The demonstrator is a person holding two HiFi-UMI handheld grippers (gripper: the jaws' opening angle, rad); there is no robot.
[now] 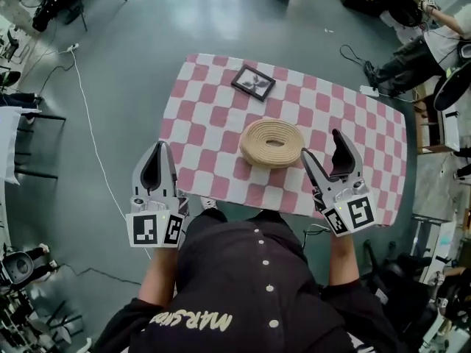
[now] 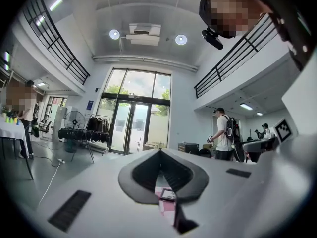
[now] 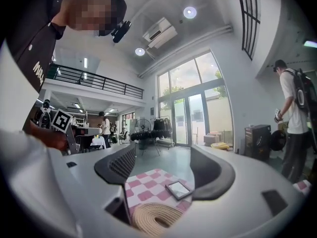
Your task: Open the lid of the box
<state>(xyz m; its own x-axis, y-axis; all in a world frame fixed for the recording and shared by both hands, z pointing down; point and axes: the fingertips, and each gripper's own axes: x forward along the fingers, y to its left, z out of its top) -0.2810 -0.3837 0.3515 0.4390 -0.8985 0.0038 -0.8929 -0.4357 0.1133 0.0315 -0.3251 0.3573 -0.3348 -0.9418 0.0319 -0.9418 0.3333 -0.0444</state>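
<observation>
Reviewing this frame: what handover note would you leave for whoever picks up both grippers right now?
Left gripper: shut, empty, at the table's near left edge.
Right gripper: open, empty, just right of the woven box, not touching it.
Box: middle of the checkered cloth, lid apparently still on; picture frame beyond it.
Done: nothing yet. Left: grip the lid and lift it off.

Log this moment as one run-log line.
left gripper: shut, empty, left of round woven box | right gripper: open, empty, close beside box's right | box: on checked tablecloth, ungripped

Woven box [image 3: 150, 221] lower half hidden.
</observation>
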